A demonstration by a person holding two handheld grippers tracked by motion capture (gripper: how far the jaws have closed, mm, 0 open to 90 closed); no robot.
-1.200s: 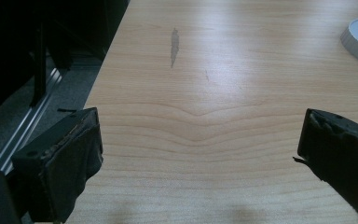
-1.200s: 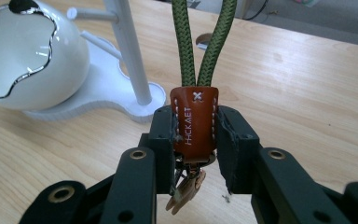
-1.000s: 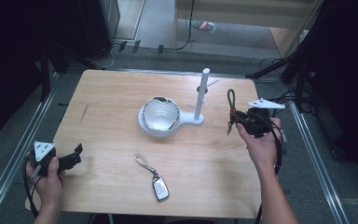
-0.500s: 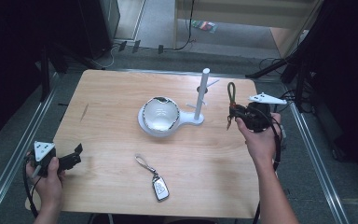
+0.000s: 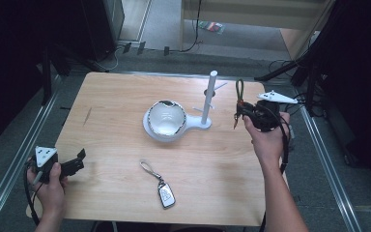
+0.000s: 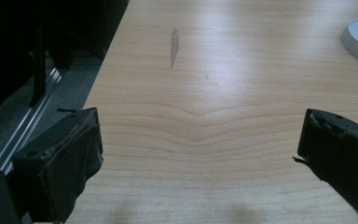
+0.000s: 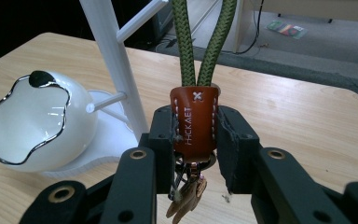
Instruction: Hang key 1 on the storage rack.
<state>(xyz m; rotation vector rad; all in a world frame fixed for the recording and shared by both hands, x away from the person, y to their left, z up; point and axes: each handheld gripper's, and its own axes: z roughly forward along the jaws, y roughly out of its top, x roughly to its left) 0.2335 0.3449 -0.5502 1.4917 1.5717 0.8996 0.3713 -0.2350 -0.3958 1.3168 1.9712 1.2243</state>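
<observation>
The right tongs (image 7: 196,135) grip the keychain (image 7: 193,123) by its stiff leather tab, raised beside the white stand (image 5: 207,104). The green cord loop is soft and probably light; the tab is the firm hold. The right gripper view reveals keys dangling below. The left tongs (image 6: 200,154) stand open over the bench (image 5: 111,111).

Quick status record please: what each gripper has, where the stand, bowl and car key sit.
right gripper: shut on keychain by its leather tab, green loop up, keys hanging below
left gripper: open, nothing between jaws, near table's front left corner
stand: white, upright, pegs bare, mid-table
bowl: white, on the stand's base
car key: flat on table, front centre
</observation>
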